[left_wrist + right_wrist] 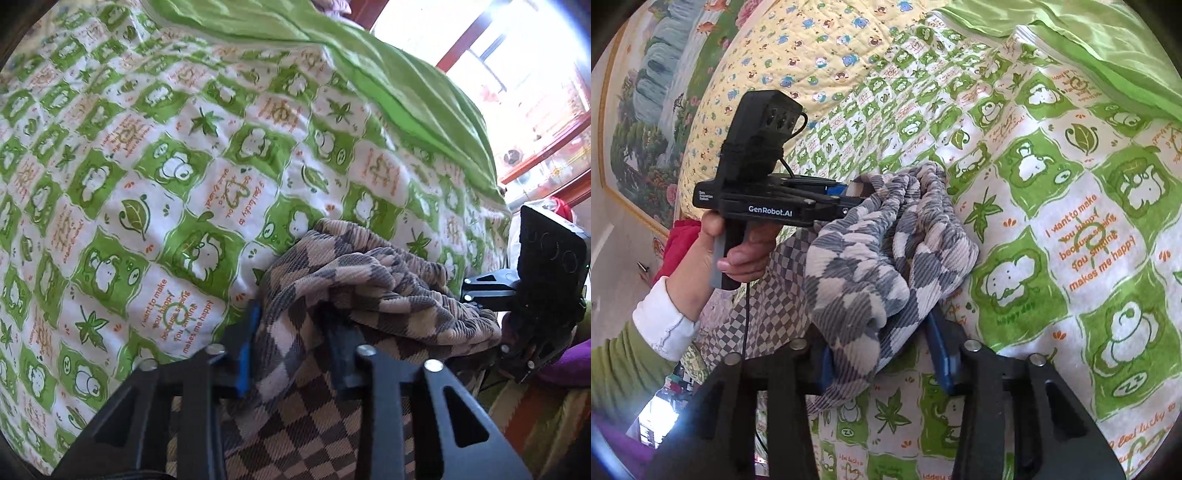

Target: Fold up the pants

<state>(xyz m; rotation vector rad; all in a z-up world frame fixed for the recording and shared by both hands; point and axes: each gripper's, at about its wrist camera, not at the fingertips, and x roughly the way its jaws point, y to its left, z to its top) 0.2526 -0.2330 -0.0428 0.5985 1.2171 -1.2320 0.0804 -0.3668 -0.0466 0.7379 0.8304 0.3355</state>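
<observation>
The pants [354,295] are brown-and-cream checked ribbed cloth, bunched up above the green-and-white printed bedspread [129,184]. My left gripper [291,350] is shut on the pants, with cloth filling the gap between its blue-padded fingers. The right gripper's body [539,295] shows at the right edge of the left wrist view. In the right wrist view the pants [886,266] hang in a bunch between both tools. My right gripper [882,354] is shut on the pants. The left gripper [849,195] holds the upper edge of the cloth there.
A plain green quilt [388,74] lies along the far side of the bed. A yellow quilted blanket [798,48] covers the bed's far end, under a landscape wall picture [646,110]. A window with red frames [517,74] is at the right.
</observation>
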